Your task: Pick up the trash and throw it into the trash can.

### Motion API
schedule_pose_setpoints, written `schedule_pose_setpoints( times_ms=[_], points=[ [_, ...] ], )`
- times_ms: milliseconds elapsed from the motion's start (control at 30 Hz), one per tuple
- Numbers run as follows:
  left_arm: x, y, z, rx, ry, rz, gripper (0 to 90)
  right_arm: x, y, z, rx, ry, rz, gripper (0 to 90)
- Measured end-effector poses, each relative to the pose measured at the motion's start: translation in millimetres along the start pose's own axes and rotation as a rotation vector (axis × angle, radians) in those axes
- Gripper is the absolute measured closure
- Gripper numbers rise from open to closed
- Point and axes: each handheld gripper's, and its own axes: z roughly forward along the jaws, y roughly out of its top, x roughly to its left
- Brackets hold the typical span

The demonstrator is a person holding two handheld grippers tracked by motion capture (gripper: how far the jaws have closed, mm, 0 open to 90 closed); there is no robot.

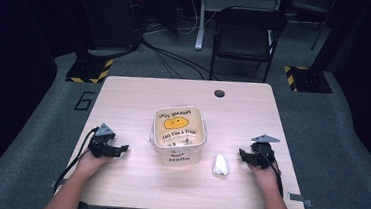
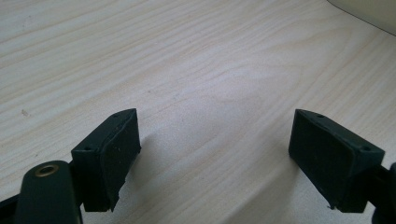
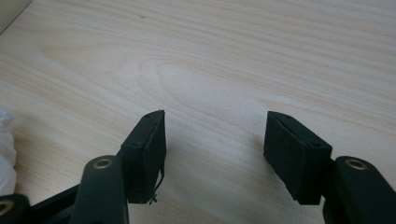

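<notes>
Pale matt wood-grain laminate table (image 1: 123, 99); glossy cream plastic square tub (image 1: 177, 156), printed; crinkled white plastic wrapper (image 1: 220, 164); matt black rubbery gripper pads (image 2: 119, 158).

Two black handheld grippers, bare forearms

Left gripper (image 1: 119, 149) and right gripper (image 1: 242, 154) each carry a grey triangular plate, trailing black cable, brass-ringed screws, and square-padded fingers (image 2: 119, 154).

Pale wooden table (image 1: 139, 96) on grey carpet (image 1: 336, 141), black folding chair (image 1: 246, 34) beyond, dark surroundings.

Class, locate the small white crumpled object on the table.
In the high view, the white crumpled object lies on the table between the square tub and the right gripper, nearer the tub.
</notes>
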Motion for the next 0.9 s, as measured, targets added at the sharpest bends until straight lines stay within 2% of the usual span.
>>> schedule_pose_setpoints(
  times_ms=[100, 267, 400, 667, 900],
  points=[
    [-0.7, -0.2, 0.2, -0.002, -0.002, -0.009, 16.6, 0.3, 0.5, -1.8, -0.003, 0.006, 0.003, 39.5],
    [-0.7, -0.3, 0.5, -0.006, 0.003, -0.008, 16.6, -1.6, 3.6, -10.3, -0.031, 0.020, 0.045, 39.5],
    [-0.5, -0.1, 0.2, 0.000, -0.002, -0.008, 16.5, -3.1, 5.5, -16.4, -0.039, 0.026, 0.055, 39.6],
    [-0.2, 0.1, 0.3, 0.000, -0.004, -0.005, 16.5, 0.6, 9.0, -29.6, -0.028, 0.036, 0.050, 43.9],
    [-0.4, 0.0, 0.2, -0.001, -0.004, -0.007, 16.5, 9.0, 13.7, -42.3, -0.060, 0.058, 0.047, 43.0]
  ],
)
